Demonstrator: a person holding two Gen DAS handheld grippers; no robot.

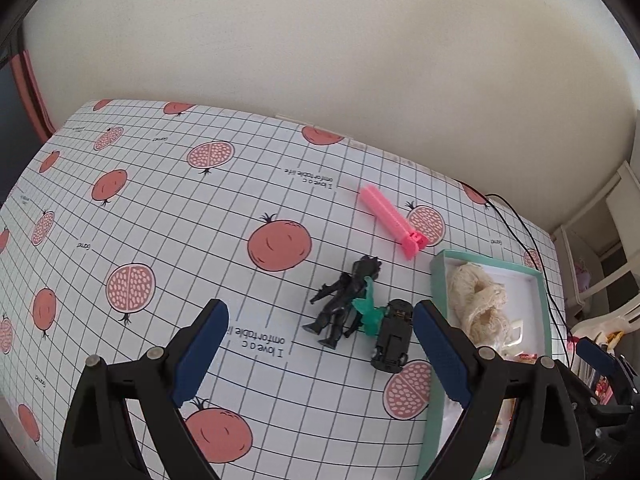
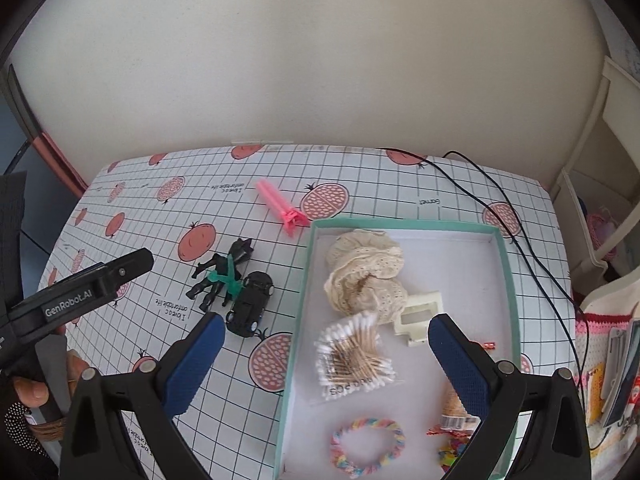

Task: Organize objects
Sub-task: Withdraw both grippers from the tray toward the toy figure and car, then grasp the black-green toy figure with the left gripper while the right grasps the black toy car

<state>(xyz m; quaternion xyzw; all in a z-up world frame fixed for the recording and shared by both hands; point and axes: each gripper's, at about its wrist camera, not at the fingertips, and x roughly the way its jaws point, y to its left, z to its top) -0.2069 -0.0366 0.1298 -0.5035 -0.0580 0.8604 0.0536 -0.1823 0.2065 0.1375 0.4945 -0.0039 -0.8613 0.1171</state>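
Observation:
A black toy figure (image 1: 344,300) (image 2: 218,276) with a green piece lies on the patterned tablecloth, touching a black toy car (image 1: 394,334) (image 2: 252,304). A pink clip (image 1: 394,220) (image 2: 280,204) lies farther back. The mint-rimmed tray (image 1: 438,264) (image 2: 306,280) holds a cream lace scrunchie (image 1: 476,300) (image 2: 364,276), a bag of cotton swabs (image 2: 354,354), a cream hair claw (image 2: 418,318) and a pastel braided ring (image 2: 368,446). My left gripper (image 1: 320,356) is open above the cloth, just short of the toys. My right gripper (image 2: 326,364) is open over the tray's near half.
A black cable (image 2: 512,216) runs across the table's far right corner. A white shelf unit (image 2: 600,184) stands to the right. A beige wall closes off the back of the table. A hand (image 2: 36,388) holds the left gripper's handle at the left edge.

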